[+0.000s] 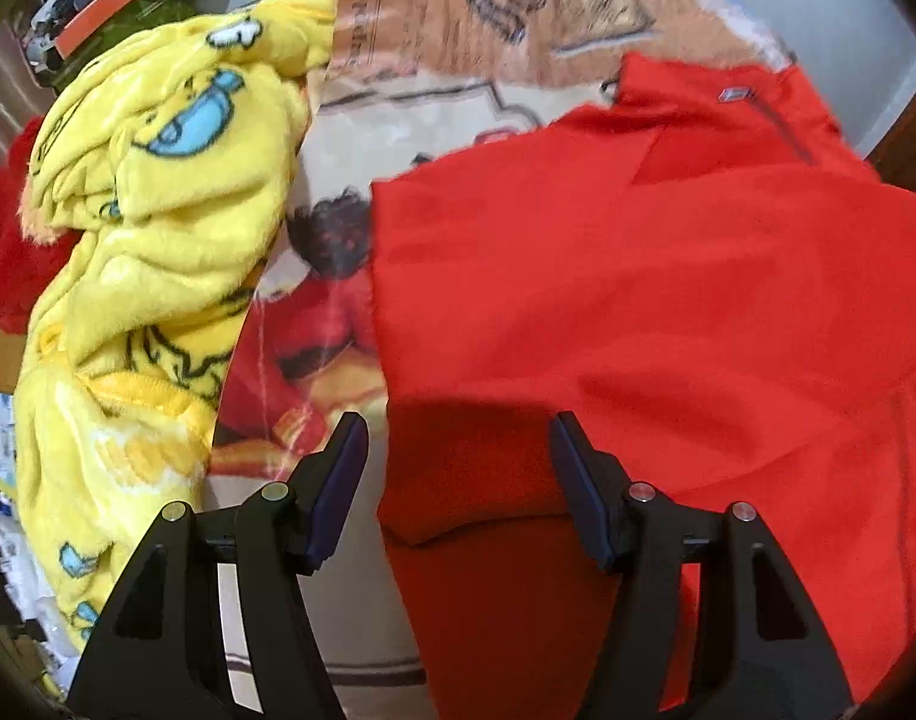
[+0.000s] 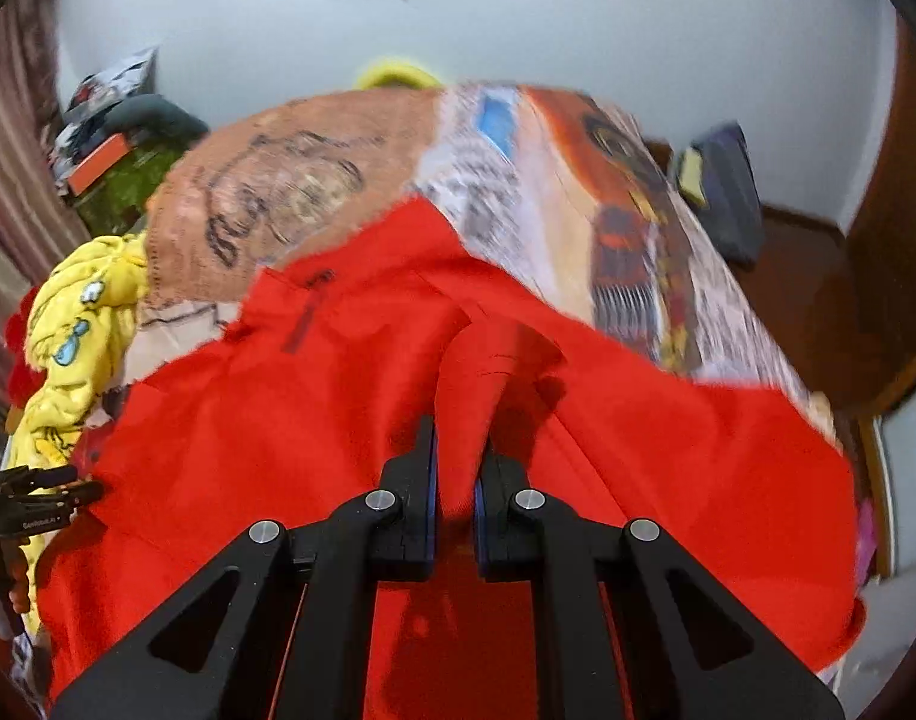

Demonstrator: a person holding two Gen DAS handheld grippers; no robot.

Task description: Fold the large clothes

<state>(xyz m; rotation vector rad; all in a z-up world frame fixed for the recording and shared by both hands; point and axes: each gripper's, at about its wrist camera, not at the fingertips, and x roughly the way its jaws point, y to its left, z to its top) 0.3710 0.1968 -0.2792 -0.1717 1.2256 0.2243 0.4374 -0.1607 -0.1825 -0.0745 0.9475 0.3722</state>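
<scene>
A large red garment (image 1: 638, 300) lies spread on a bed with a cartoon-print cover (image 1: 458, 18). My left gripper (image 1: 458, 468) is open, its fingers astride the garment's near left edge, holding nothing. In the right wrist view my right gripper (image 2: 456, 468) is shut on a raised fold of the red garment (image 2: 278, 432), which drapes away on both sides. The left gripper (image 2: 50, 498) shows at the far left of that view, by the garment's edge.
A yellow fleece blanket (image 1: 146, 252) is bunched on the bed left of the garment and also shows in the right wrist view (image 2: 80, 348). Cluttered shelves (image 1: 98, 6) stand beyond. A dark bag (image 2: 722, 192) lies on the wooden floor right of the bed.
</scene>
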